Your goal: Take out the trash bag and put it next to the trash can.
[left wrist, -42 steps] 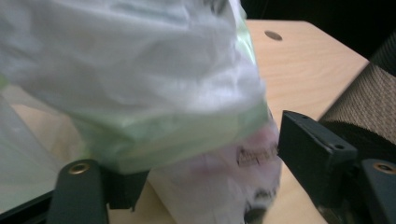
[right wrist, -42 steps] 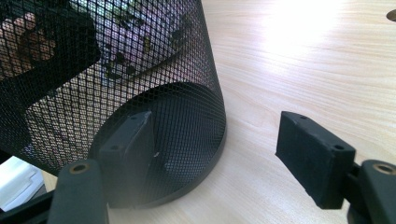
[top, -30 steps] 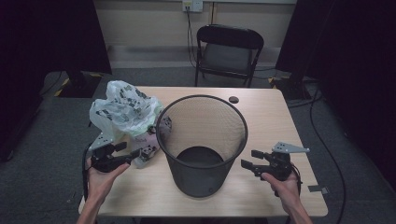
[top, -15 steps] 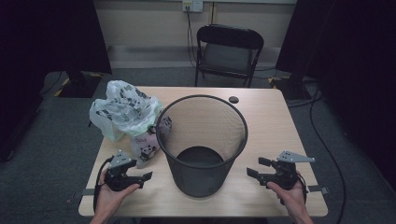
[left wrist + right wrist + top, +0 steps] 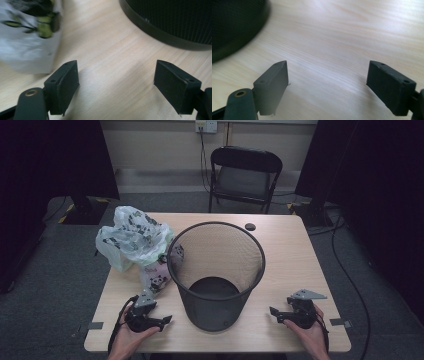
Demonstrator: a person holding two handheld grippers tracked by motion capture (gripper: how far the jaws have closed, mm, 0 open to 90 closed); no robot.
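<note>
High view: both tongs [image 5: 167,320] [image 5: 273,311] lower than before, nearer table [image 5: 300,260], opened wider.

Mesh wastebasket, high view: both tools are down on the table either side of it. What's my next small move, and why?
Probably reach the left tool up to the panda-print plastic bag and grip its edge. Both tools rest open and empty on the table, the right tool included, and the mesh wastebasket has no liner while the bag lies crumpled beside it on the left.
</note>
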